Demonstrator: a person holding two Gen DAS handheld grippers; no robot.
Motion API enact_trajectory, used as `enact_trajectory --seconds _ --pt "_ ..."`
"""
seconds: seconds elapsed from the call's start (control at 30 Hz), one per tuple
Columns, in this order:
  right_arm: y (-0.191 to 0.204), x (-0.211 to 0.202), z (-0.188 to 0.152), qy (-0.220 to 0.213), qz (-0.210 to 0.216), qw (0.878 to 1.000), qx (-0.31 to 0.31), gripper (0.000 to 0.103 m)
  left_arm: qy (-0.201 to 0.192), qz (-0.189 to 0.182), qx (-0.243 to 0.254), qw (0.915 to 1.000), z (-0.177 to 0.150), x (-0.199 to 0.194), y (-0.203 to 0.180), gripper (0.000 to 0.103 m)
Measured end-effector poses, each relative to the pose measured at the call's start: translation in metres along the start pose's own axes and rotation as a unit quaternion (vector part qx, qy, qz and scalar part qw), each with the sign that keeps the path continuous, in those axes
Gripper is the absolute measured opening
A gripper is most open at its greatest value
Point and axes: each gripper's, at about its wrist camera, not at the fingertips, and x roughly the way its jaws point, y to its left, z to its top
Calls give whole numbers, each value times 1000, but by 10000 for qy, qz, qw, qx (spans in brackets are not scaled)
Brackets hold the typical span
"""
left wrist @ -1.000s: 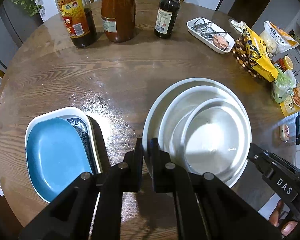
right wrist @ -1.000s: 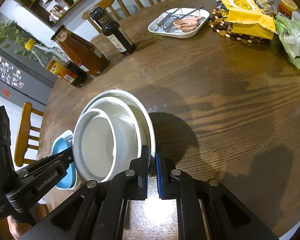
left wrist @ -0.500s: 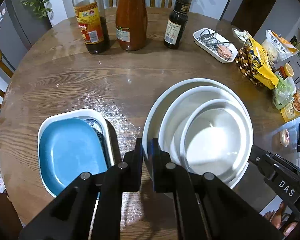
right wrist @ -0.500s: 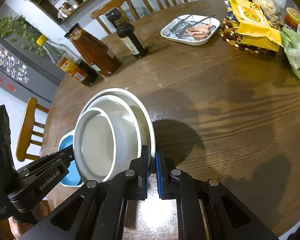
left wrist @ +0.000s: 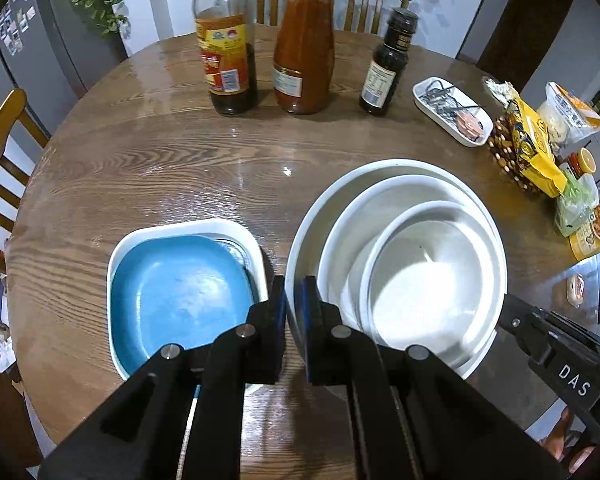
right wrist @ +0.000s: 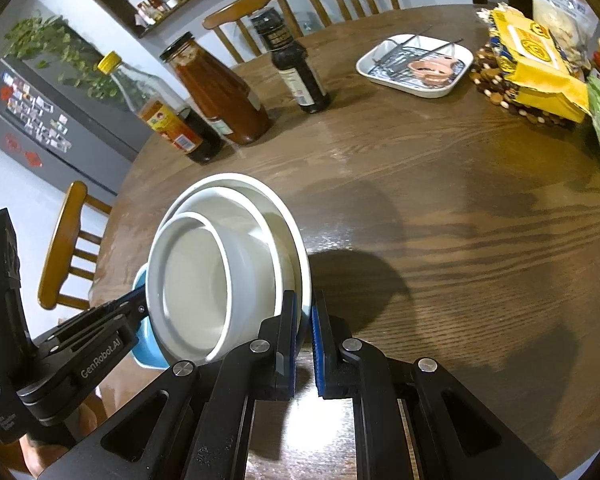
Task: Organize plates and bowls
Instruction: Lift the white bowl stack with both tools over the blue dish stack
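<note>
The blue rectangular plate [left wrist: 176, 300] rests in the white rectangular dish [left wrist: 236, 228] on the round wooden table [left wrist: 140, 168]. Left gripper [left wrist: 294, 308] and right gripper [right wrist: 305, 320] each pinch opposite rims of the lifted nested white round bowls [left wrist: 396, 264]. Uneven lift risks slippage.
</note>
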Motion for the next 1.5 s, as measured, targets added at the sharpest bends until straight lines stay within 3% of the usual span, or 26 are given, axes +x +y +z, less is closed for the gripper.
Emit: enact_trajectory --seconds 1.03,1.5 --pt "86 34 -12 286 353 9967 -674 12 -239 502 -542 9970 -20 -25 90 4" --pt "124 68 -17 499 444 9944 -817 11 -34 636 -771 9950 -25 -10 134 4"
